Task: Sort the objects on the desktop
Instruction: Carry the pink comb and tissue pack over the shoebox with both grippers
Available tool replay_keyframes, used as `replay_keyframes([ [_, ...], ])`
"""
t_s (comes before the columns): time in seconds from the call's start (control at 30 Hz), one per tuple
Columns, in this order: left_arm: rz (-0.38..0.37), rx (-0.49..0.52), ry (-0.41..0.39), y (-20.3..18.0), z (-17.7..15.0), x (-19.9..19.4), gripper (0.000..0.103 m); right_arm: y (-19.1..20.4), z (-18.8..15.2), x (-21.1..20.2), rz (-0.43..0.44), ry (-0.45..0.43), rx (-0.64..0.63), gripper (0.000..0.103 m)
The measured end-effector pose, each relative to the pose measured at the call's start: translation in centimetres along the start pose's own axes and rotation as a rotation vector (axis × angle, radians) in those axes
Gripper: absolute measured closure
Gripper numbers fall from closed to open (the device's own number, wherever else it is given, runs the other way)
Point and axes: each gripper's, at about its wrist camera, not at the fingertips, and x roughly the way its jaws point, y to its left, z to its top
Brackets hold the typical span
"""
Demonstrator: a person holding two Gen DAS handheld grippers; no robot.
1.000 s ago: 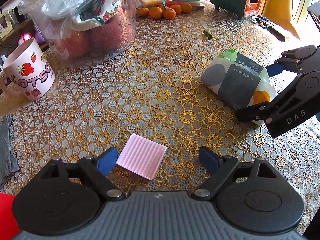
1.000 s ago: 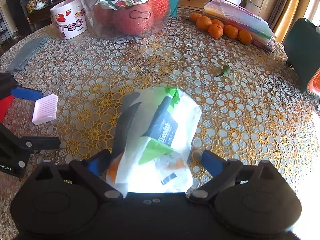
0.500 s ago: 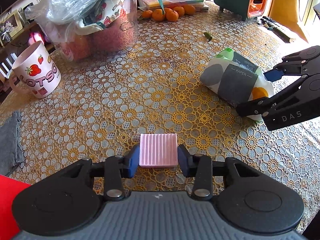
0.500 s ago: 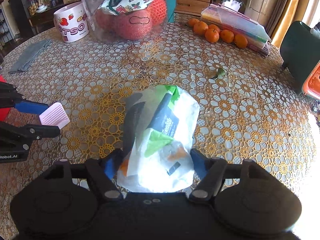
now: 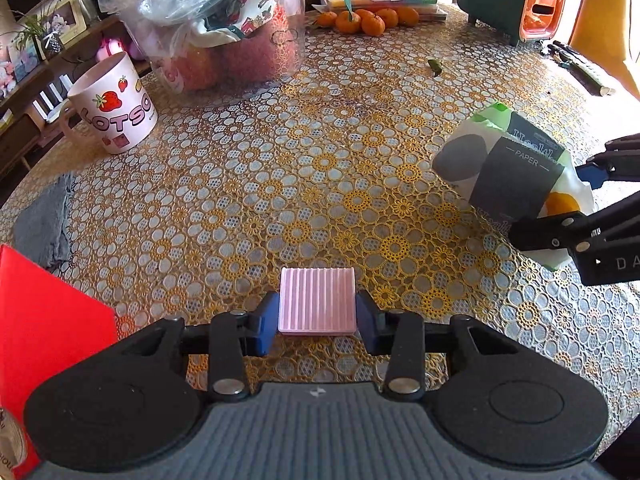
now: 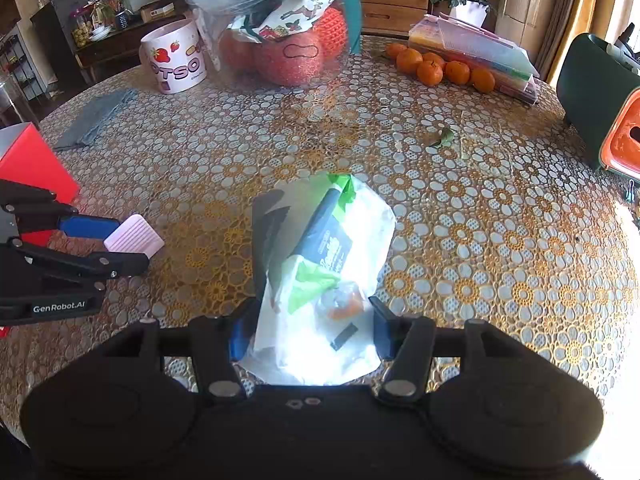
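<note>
My left gripper (image 5: pixel 317 318) is shut on a small pink ribbed pad (image 5: pixel 317 304) and holds it above the lace tablecloth; the pad also shows in the right wrist view (image 6: pixel 134 236). My right gripper (image 6: pixel 310 330) is shut on a white tissue pack (image 6: pixel 324 276) with green and dark print, lifted off the table. In the left wrist view the pack (image 5: pixel 516 172) hangs at the right between the right gripper's fingers (image 5: pixel 556 232).
A strawberry mug (image 5: pixel 112 108), a clear bag of red knit things (image 5: pixel 224 28), mandarins (image 5: pixel 360 20), stacked folders (image 6: pixel 476 52) and a green-orange box (image 5: pixel 516 4) stand at the back. A red box (image 5: pixel 44 320) and a grey cloth (image 5: pixel 44 220) lie at the left.
Both grippers closed from open: the left on the pink pad, the right on the tissue pack. Both have since lifted their objects off the table.
</note>
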Motion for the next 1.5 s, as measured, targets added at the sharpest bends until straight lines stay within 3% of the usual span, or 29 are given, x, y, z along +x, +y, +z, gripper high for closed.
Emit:
replay_keyframes([
  [0.4, -0.038, -0.110, -0.085, -0.3, -3.6, -6.7, 0.063, 2.9, -2.6, -4.8, 0.058, -0.021, -0.012, 0.046],
  [0.77, 0.025, -0.196, -0.227, 0.8, -6.9, -14.6, 0.063, 7.6, -3.6, -9.8, 0.105, -0.075, -0.059, 0.046],
  [1.13, 0.083, -0.282, -0.288, 4.5, -10.3, -19.9, 0.063, 14.7, -2.9, -12.6, 0.154, -0.118, -0.147, 0.046],
  [1.5, 0.150, -0.331, -0.300, 9.9, -13.1, -22.5, 0.063, 21.8, -0.8, -12.7, 0.192, -0.136, -0.255, 0.046],
])
